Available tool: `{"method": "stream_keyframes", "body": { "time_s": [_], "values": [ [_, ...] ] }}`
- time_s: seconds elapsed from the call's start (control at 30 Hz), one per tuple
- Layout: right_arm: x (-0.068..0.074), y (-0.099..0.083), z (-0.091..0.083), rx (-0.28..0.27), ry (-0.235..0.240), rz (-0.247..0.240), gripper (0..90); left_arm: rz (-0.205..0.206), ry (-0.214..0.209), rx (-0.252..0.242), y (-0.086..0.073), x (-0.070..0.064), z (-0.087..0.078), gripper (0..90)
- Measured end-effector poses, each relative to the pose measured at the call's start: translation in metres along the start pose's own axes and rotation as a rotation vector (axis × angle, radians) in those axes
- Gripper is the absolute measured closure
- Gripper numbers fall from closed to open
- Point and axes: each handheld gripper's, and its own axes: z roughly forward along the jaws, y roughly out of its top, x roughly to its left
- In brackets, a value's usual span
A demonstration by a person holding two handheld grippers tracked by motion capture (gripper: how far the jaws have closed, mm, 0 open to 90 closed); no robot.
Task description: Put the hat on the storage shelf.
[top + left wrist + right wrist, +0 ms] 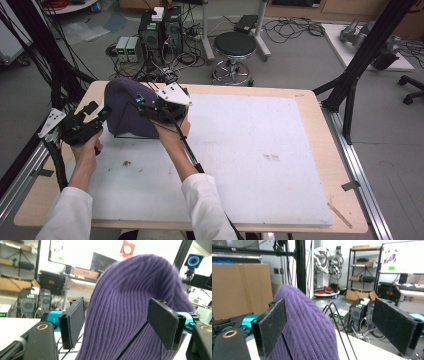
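Left gripper view put the left gripper (pixel 120 325) with its jaws spread wide on either side of a purple knitted hat (pixel 135 302), pads apart from the wool and nothing pinched. Right gripper view had the right gripper (pixel 332 325) likewise spread, its left pad just beside the hat (pixel 309 322) and its right pad well clear, with thin black wires (pixel 338 322) rising between them. High view showed both tools flanking the hat (pixel 125 107), the left gripper (pixel 102 114) at its left side and the right gripper (pixel 145 105) at its upper right, the person's hands behind them. The hat stood upright over a black wire stand (pixel 135 136) near the far left corner of the white mat (pixel 260 165) on the table (pixel 320 100). By the look of its ribbed knit, the hat was judged light, soft and stretchy, unlikely to slip against the fuzzy pads but apt to sag, stretch or drag the stand along if tugged. Loose fabric near the crown or the lower rim seemed the likeliest places to pinch; how firmly the stand was seated could not be told.
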Motion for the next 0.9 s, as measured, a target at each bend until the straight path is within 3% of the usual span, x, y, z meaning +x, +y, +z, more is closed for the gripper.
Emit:
{"method": "stream_keyframes", "body": {
  "time_s": [0.27, 0.73, 0.9],
  "values": [
    [-0.009, 0.009, -0.031, -0.094, -0.037, -0.027, 12.0, 0.016, 0.013, -0.052, 0.011, -0.01, -0.008, 25.1],
    [-0.074, 0.023, -0.097, -0.176, -0.168, -0.018, 12.0, 0.089, -0.031, -0.091, 0.021, -0.045, -0.005, 19.5],
    [-0.093, 0.026, -0.123, -0.196, -0.203, -0.007, 12.0, 0.112, -0.007, -0.103, 0.027, -0.049, -0.008, 18.4]
  ]
}}
